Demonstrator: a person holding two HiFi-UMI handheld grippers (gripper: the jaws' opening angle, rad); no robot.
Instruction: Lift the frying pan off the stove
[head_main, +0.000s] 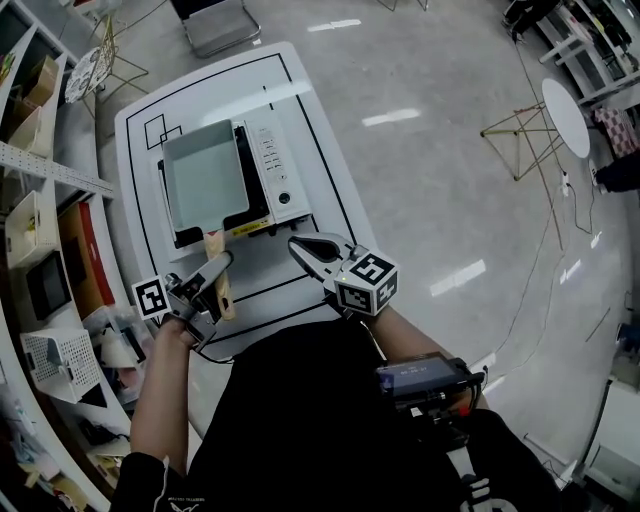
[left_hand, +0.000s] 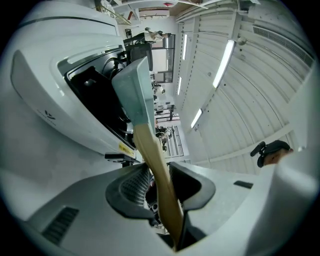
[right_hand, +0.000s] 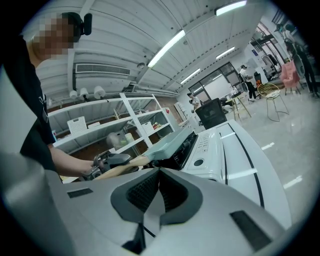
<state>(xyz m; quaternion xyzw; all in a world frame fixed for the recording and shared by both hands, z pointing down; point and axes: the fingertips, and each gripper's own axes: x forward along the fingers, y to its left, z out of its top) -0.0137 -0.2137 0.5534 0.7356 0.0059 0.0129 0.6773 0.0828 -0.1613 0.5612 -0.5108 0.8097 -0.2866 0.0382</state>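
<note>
The left gripper (head_main: 222, 263) has its 2 fingers (left_hand: 131, 186) partway closed and clamped on the light wooden handle (left_hand: 156, 165) of the square pale-green metal frying pan (head_main: 205, 175). Ahead of them the pan lies over the white tabletop stove (head_main: 277, 160), covering most of its black burner well. The right gripper (right_hand: 159, 172) has its fingers pressed together on nothing, above the white black-lined table (head_main: 330, 170), just right of the handle. The left fingers hide the handle's near end.
</note>
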